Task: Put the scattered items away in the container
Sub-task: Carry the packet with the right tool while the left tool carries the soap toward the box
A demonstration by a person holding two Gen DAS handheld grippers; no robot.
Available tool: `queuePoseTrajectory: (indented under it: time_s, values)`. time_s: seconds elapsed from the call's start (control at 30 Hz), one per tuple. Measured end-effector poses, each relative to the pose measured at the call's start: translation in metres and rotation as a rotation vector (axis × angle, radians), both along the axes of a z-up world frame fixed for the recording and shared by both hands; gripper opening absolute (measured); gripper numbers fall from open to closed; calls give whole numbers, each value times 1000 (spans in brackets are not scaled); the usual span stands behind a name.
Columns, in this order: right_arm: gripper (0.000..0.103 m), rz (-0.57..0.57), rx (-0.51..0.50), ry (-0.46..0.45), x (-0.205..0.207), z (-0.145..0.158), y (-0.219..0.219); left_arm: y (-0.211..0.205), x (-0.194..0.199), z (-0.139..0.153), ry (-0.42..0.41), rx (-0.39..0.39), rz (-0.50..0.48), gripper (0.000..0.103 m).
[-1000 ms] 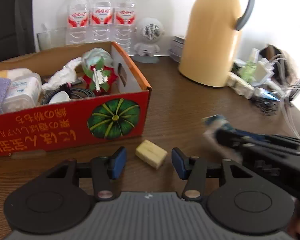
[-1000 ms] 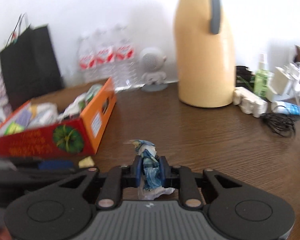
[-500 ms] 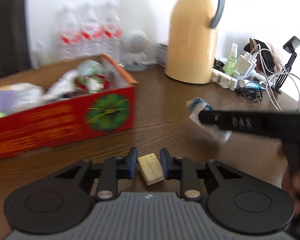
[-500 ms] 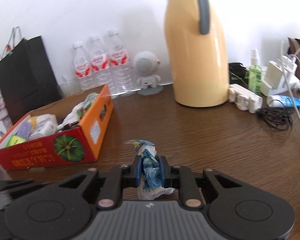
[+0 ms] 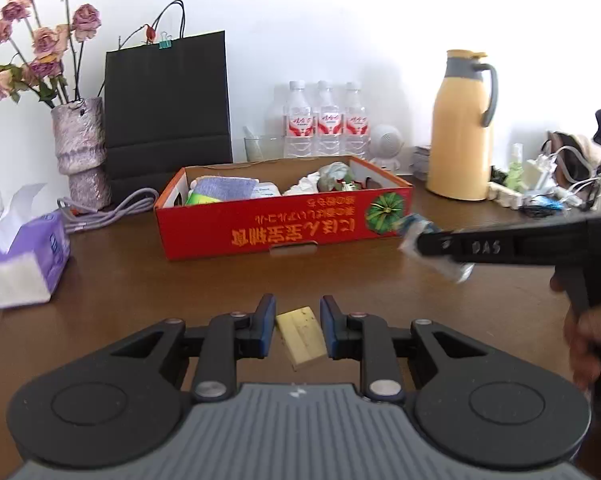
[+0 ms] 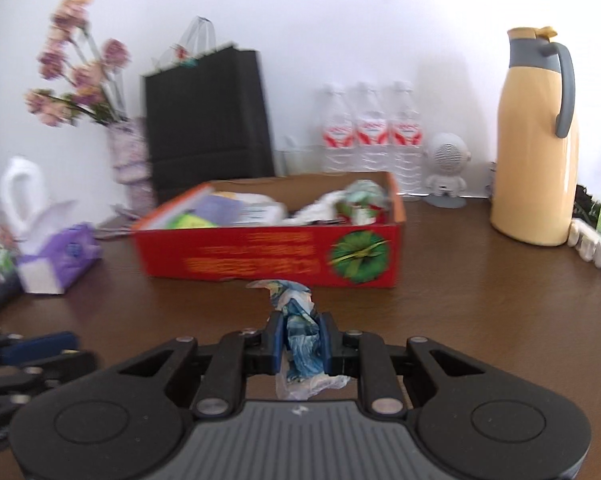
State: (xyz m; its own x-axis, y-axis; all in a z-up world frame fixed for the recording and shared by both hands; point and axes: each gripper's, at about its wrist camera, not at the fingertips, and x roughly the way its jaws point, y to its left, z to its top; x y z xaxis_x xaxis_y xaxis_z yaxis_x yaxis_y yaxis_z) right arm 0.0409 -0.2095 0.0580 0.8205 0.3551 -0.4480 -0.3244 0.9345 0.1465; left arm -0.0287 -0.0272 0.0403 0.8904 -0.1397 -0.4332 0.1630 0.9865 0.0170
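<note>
A red cardboard box (image 5: 260,232), holding several items, stands mid-table. In the left wrist view my left gripper (image 5: 298,326) is shut on a pale yellow block (image 5: 300,334), held above the brown table some way in front of the box. My right gripper (image 5: 424,242) comes in from the right near the box's right front corner, shut on a crumpled blue and white wrapper (image 5: 410,226). In the right wrist view that wrapper (image 6: 296,312) sticks up between the pads of the right gripper (image 6: 299,334), just before the box (image 6: 260,264) front wall. The left gripper (image 6: 36,354) shows blurred at lower left.
A purple tissue box (image 5: 28,256) sits at the left, with a vase of dried flowers (image 5: 80,148) and a black paper bag (image 5: 168,108) behind it. Water bottles (image 5: 328,120), a white speaker (image 5: 386,144), a yellow jug (image 5: 460,140) and tangled cables (image 5: 548,192) line the back and right.
My left gripper closed on the yellow block and drew back from the box, lifting the block with it. The right gripper carried the wrapper left, towards the box front.
</note>
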Motion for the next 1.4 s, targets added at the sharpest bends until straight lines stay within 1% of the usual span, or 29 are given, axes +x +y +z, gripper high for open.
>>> queuePoseTrajectory:
  time_s: [0.07,0.17,0.3,0.37,0.43,0.57,0.67,0.73,0.83,0.93,1.03,1.1,1.17,1.27,1.33,1.4]
  values:
    - [17,-1,22,11,-24,-2,6,-1,-14,-6,11,1,-7,25]
    - [17,-10,-21,-7,-61,-1,13,-3,-35,-6,-10,2,-1,25]
    - [17,-27,-31,-22,-103,1,10,-5,-66,-1,-76,6,17,25]
    - [17,-28,-26,-38,-123,-1,8,-7,-80,-4,-114,11,23,25]
    - [17,-8,-21,-48,-138,-6,9,-9,-88,-9,-122,15,25,25]
    - [17,6,-7,-53,-158,-12,9,-12,-98,-12,-118,25,18,25]
    - [17,32,-24,-73,-167,-11,10,-12,-100,-15,-113,35,31,25]
    - [17,44,-21,-80,-169,-12,9,-12,-101,-18,-103,33,42,25]
    - [17,33,-15,-69,-168,-17,6,-13,-101,-19,-108,34,43,25]
    - [17,12,-2,-63,-163,-18,2,-12,-98,-12,-121,27,38,25]
    - [17,2,15,-79,-147,-5,-4,-5,-80,10,-164,-2,22,25]
    - [17,-5,17,-119,-129,12,-7,-2,-54,34,-213,-8,9,25]
    - [17,-9,7,-177,-101,39,-9,-1,-16,66,-266,-8,9,25]
    - [17,-11,9,-255,-43,93,-8,-1,52,128,-321,-23,-4,25]
    - [17,-19,15,-267,-2,135,-7,0,99,168,-298,-43,-23,25]
    - [17,-27,9,-256,36,178,-5,2,141,202,-230,-74,-65,25]
